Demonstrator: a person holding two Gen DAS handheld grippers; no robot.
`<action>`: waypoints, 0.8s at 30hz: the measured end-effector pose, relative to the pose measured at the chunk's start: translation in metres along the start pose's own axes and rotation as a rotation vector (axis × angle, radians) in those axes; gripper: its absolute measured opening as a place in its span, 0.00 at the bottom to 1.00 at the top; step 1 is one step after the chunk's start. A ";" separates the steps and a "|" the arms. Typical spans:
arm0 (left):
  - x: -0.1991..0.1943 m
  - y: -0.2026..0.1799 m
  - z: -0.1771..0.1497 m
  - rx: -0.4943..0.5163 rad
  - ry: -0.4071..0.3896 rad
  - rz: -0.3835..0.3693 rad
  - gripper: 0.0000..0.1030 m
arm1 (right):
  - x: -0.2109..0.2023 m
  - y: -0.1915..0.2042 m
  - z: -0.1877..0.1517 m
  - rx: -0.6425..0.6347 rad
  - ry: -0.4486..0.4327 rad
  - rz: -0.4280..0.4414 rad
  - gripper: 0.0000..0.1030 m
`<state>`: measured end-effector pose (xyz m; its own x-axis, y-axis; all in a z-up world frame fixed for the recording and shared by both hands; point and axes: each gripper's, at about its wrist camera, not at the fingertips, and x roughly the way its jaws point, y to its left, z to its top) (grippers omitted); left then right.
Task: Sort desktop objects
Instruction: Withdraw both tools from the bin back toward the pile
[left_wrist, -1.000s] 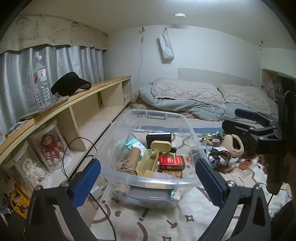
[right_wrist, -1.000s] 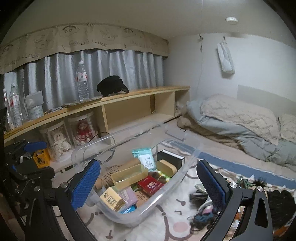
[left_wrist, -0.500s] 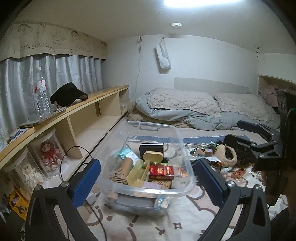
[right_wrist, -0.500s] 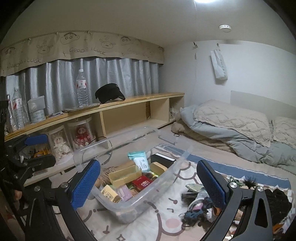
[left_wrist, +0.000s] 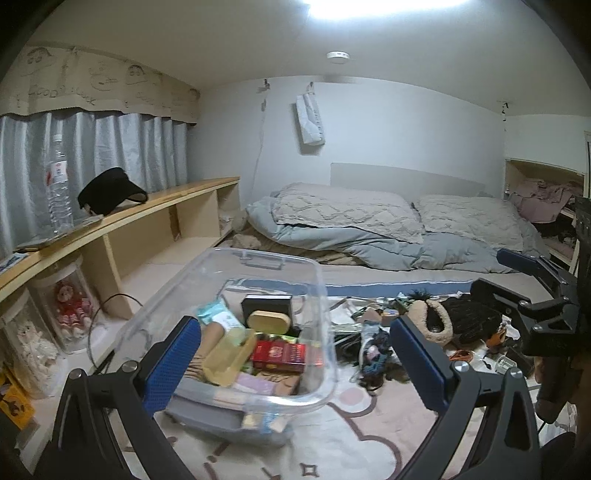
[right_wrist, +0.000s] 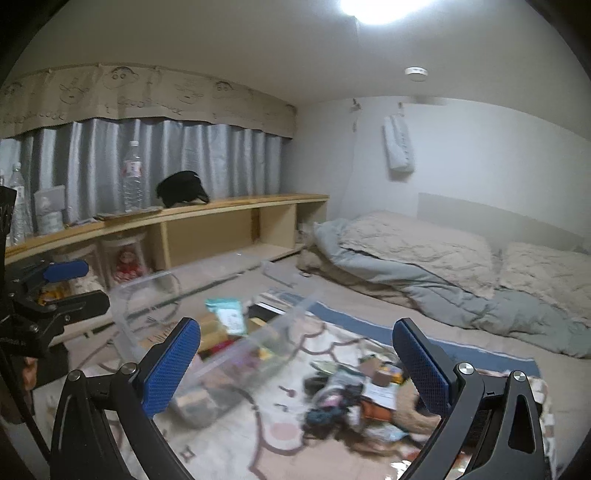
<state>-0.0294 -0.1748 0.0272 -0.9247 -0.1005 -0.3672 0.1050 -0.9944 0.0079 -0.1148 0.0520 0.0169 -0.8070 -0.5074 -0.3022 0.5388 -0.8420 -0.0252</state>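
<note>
A clear plastic bin (left_wrist: 317, 295) stands on the patterned mat and holds a red box (left_wrist: 279, 354), a yellow tray (left_wrist: 225, 356), a black box (left_wrist: 266, 304), a tan oval case (left_wrist: 267, 320) and a wipes pack (left_wrist: 218, 314). A pile of loose small objects (left_wrist: 384, 332) lies right of it. My left gripper (left_wrist: 293, 365) is open and empty, raised in front of the bin. My right gripper (right_wrist: 295, 369) is open and empty, high above the mat; the bin (right_wrist: 147, 295) and the pile (right_wrist: 354, 391) show blurred below it.
A long wooden shelf (left_wrist: 155, 210) runs along the left wall with a water bottle (left_wrist: 59, 188) and a black cap (left_wrist: 110, 190). Doll jars (left_wrist: 70, 306) stand under it. A bed with grey quilts (left_wrist: 369, 225) fills the back.
Both grippers have risen and pulled back from the bin, so it looks smaller and lower. The right view has swung to the right and is blurred. Both stay open.
</note>
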 end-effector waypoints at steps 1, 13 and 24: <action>0.002 -0.005 -0.001 0.003 0.000 -0.008 1.00 | -0.002 -0.005 -0.002 0.002 0.003 -0.010 1.00; 0.022 -0.058 -0.002 0.038 -0.029 -0.073 1.00 | -0.035 -0.070 -0.037 0.068 0.002 -0.181 1.00; 0.046 -0.099 -0.011 0.048 -0.030 -0.135 1.00 | -0.057 -0.125 -0.070 0.155 -0.012 -0.320 1.00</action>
<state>-0.0784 -0.0810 -0.0012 -0.9400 0.0340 -0.3395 -0.0379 -0.9993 0.0047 -0.1189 0.1990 -0.0298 -0.9324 -0.2149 -0.2906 0.2161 -0.9760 0.0283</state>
